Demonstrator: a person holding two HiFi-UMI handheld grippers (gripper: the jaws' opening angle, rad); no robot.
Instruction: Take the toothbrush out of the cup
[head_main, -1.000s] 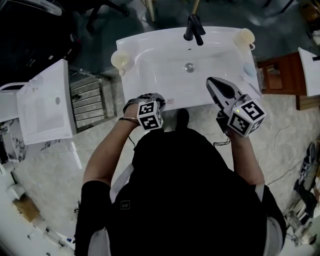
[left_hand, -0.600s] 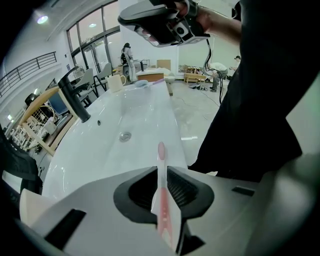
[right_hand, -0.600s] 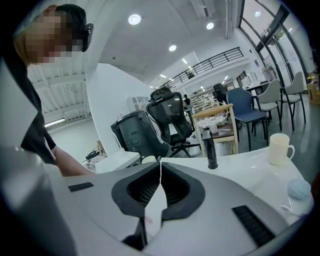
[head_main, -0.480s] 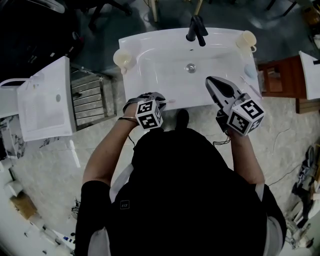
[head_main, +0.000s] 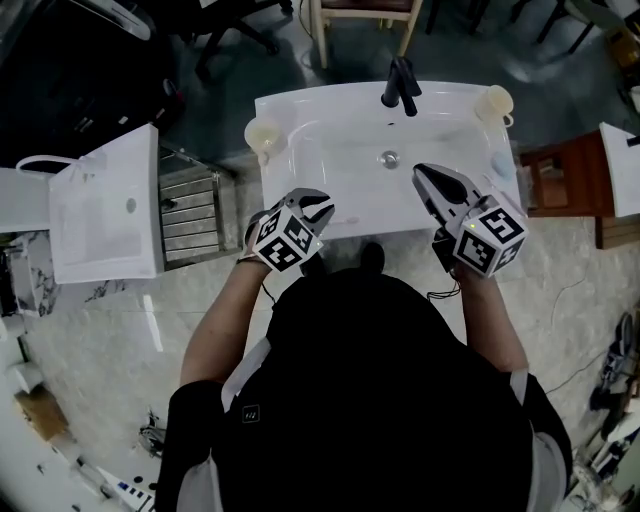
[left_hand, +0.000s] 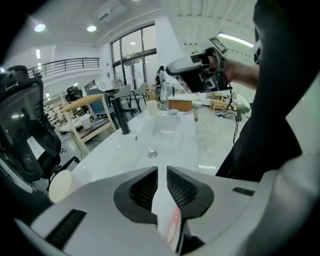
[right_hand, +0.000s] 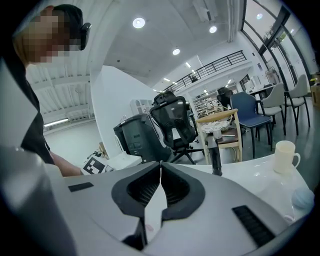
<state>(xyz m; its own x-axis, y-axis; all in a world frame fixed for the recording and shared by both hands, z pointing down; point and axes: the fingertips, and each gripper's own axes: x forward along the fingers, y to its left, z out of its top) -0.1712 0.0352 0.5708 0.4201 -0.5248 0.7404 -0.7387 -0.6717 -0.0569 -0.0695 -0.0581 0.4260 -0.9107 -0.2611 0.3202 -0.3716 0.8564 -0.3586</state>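
Two cream cups stand on the white sink (head_main: 330, 205): one at the near-left corner (head_main: 264, 134) (left_hand: 61, 185), one with a handle at the far-right corner (head_main: 494, 102) (right_hand: 285, 155). I cannot make out a toothbrush in either cup or anywhere else in these views. My left gripper (head_main: 320, 208) hovers over the sink's front rim, its jaws a narrow gap apart with nothing between them (left_hand: 162, 175). My right gripper (head_main: 428, 178) (left_hand: 171, 68) hangs above the basin's right side, shut and empty (right_hand: 160, 172).
A black faucet (head_main: 400, 85) (left_hand: 120, 117) stands at the back of the basin, with the drain (head_main: 389, 158) in front of it. A small blue object (head_main: 497, 165) lies on the right rim. A white cabinet (head_main: 105, 210) stands to the left and a wooden stand (head_main: 555, 165) to the right.
The left gripper's jaws have parted slightly, and it has tipped up off the front rim. The pale end seen beside its tips earlier no longer shows. The right gripper has barely moved.
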